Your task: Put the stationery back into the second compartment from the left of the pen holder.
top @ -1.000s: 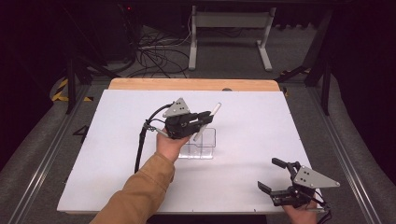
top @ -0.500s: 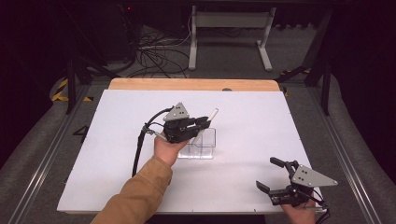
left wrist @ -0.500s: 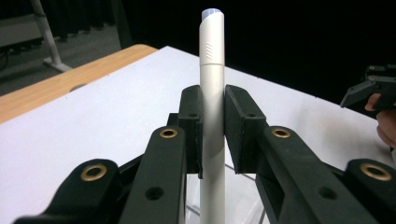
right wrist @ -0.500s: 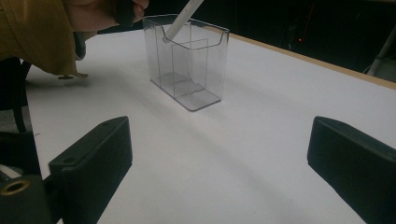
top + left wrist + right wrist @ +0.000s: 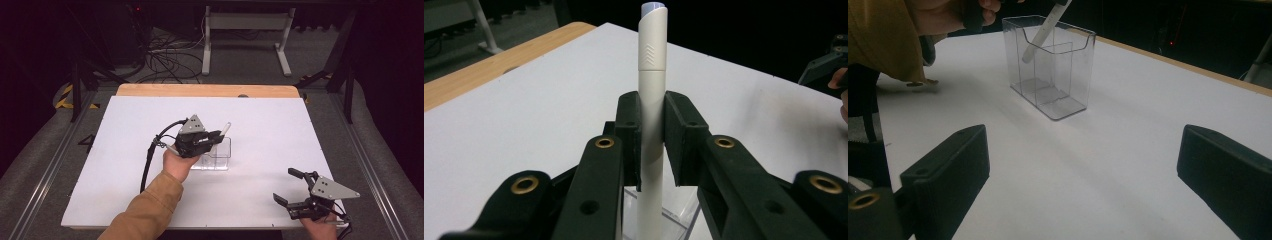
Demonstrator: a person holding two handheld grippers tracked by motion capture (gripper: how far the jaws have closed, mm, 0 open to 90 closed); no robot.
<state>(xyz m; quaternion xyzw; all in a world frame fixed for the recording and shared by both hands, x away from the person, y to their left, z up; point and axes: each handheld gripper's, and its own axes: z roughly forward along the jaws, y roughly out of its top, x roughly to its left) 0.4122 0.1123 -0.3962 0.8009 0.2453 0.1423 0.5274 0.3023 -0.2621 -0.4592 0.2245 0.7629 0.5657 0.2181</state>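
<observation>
White table (image 5: 125, 150) w/ a wood strip along the far edge, dark room behind, cables on the floor. Left gripper (image 5: 216, 136) is mid-table, jaws clamped on a white pen (image 5: 650, 100) at about mid-length; pen sticks out past the jaw tips, capped end up and away from the hand. Its lower end dips tilted into the clear plastic holder (image 5: 1053, 70), in the near-left compartment as seen from the right gripper view, tip above the holder's floor. Holder sits right under and just in front of the left gripper. Right gripper (image 5: 292, 189) rests near the table's near-right corner, well apart from the holder, jaws wide apart, nothing between them.
</observation>
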